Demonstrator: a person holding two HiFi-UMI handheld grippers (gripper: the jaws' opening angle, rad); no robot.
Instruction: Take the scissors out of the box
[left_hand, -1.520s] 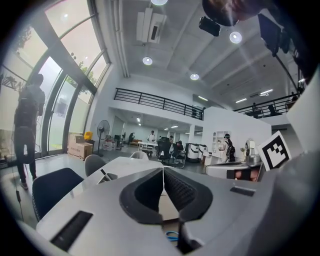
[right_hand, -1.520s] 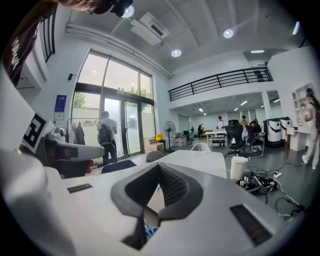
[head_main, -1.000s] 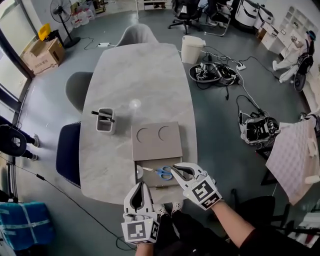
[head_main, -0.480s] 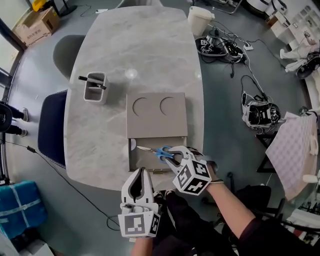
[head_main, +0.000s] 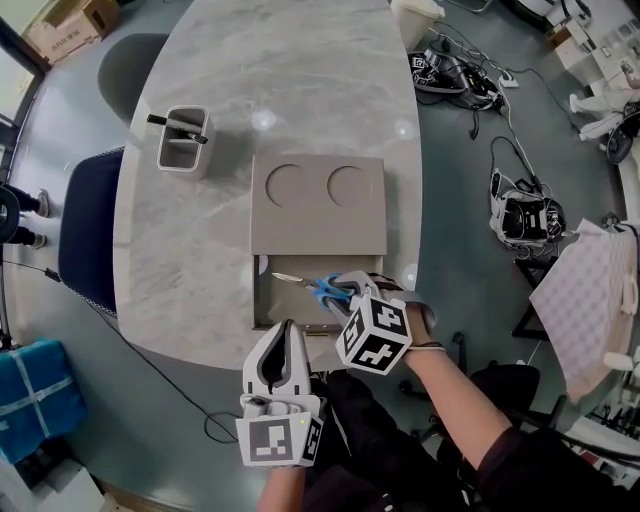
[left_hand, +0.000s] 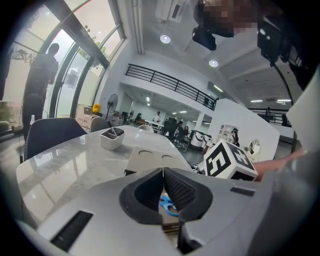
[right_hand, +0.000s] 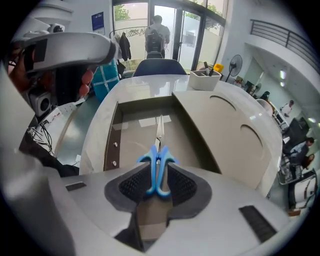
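Blue-handled scissors (head_main: 318, 288) lie over the open drawer (head_main: 290, 312) of the flat beige box (head_main: 317, 205), blades pointing left. My right gripper (head_main: 345, 292) is shut on the blue handles. In the right gripper view the scissors (right_hand: 159, 170) stand between the pads, with the blades reaching out over the drawer (right_hand: 135, 131). My left gripper (head_main: 288, 326) hangs off the table's near edge, just short of the drawer, shut with nothing in it. Its view, along the left gripper (left_hand: 163, 171), shows the scissors' handles (left_hand: 169, 206) just past the jaws.
A grey pen holder (head_main: 185, 140) with a black pen stands on the marble table (head_main: 200, 260), far left of the box. A dark chair (head_main: 85, 235) sits at the table's left side. Cables and gear (head_main: 525, 215) lie on the floor to the right.
My right gripper has moved onto the scissors' handles and shut on them. The left gripper has stayed at the table's near edge. The head view has shifted towards the table.
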